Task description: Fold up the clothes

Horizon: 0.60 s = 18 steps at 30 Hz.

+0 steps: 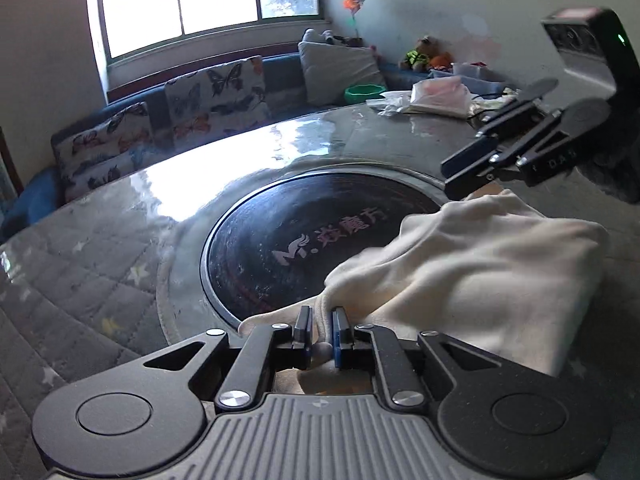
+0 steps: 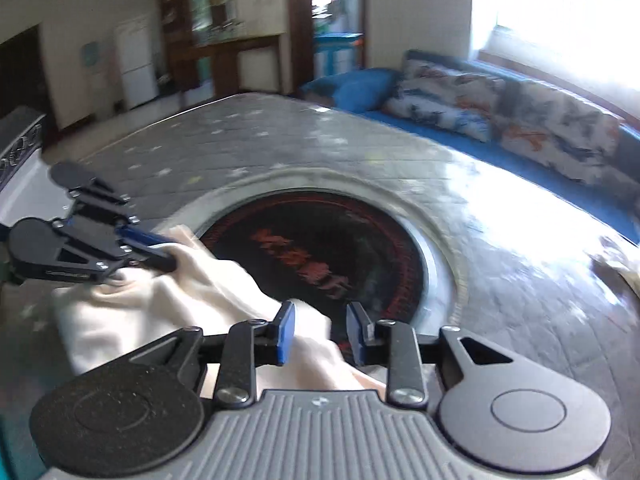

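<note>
A cream cloth garment [image 1: 472,276] lies bunched on the table beside a round black plate [image 1: 288,248]. My left gripper [image 1: 322,320] is shut on a corner fold of the cloth; it also shows in the right wrist view [image 2: 160,254], pinching the cloth's far corner. My right gripper [image 2: 320,322] is open, its blue pads either side of a cloth edge [image 2: 312,344], above the cloth without pinching it. In the left wrist view the right gripper [image 1: 464,172] hovers just over the cloth's far edge.
The table [image 1: 100,280] has a quilted grey cover under glass. A sofa with butterfly cushions [image 1: 216,92] runs behind it. Bags and a green bowl [image 1: 364,94] sit at the table's far side. A cabinet and fridge [image 2: 136,64] stand across the room.
</note>
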### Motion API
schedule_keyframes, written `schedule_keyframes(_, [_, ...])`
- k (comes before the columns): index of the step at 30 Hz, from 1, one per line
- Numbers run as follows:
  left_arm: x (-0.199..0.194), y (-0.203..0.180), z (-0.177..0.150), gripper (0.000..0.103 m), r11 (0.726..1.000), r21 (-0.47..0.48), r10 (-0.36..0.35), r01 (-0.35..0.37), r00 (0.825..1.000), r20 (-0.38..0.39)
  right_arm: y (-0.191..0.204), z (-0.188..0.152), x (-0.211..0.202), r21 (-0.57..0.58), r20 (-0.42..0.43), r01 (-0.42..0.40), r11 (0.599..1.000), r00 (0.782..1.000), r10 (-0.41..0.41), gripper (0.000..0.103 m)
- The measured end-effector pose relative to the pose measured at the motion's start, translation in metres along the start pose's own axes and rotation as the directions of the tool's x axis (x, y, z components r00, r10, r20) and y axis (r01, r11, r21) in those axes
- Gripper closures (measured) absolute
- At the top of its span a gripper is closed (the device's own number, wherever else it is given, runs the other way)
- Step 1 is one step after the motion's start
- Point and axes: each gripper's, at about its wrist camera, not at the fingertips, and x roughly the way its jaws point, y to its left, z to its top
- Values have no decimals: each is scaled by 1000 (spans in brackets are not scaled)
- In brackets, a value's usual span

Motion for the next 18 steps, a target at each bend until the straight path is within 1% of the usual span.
schedule_keyframes(1, [-1, 1, 0, 89, 1000, -5, -3, 3, 1000, 5, -2, -6, -4, 35, 8, -1, 999, 1000, 1, 66])
schedule_keyframes(4, [-6, 4, -1, 89, 1000, -7, -7, 7, 1000, 16, -9, -24, -19, 126, 31, 17, 992, 999, -21, 66])
schedule_keyframes(6, [-5, 6, -2, 89, 1000, -10, -9, 9, 1000, 13, -15, -37, -26, 180, 35, 50, 982, 998, -57, 66])
schedule_keyframes(9, [-1, 2, 1, 90, 1000, -9, -6, 6, 1000, 11, -18, -53, -32, 208, 31, 87, 974, 995, -96, 67])
schedule_keyframes(11, [0, 1, 2, 90, 1000, -4, -1, 1, 1000, 11, -18, -58, -38, 175, 90, 140, 975, 983, -157, 69])
schedule_keyframes(12, [-1, 1, 2, 91, 1000, -1, 2, -2, 1000, 12, -19, -59, -43, 171, 94, 150, 974, 981, -168, 69])
schedule_keyframes(13, [-2, 1, 2, 92, 1000, 0, 4, -4, 1000, 14, -19, -60, -44, 169, 86, 158, 973, 981, -174, 69])
schedule_keyframes(15, [-3, 0, 2, 92, 1000, 6, 8, -8, 1000, 16, -15, -58, -29, 174, 11, 163, 971, 986, -167, 69])
schedule_keyframes(16, [-2, 0, 2, 92, 1000, 11, 9, -9, 1000, 14, -12, -59, -29, 165, 9, 165, 972, 986, -169, 71])
schedule_keyframes(17, [-2, 0, 1, 92, 1000, 15, 8, -8, 1000, 12, -10, -61, -28, 158, 6, 166, 973, 986, -169, 82])
schedule_keyframes(18, [-2, 0, 2, 92, 1000, 16, 6, -6, 1000, 10, -9, -62, -28, 151, 3, 167, 974, 985, -170, 87])
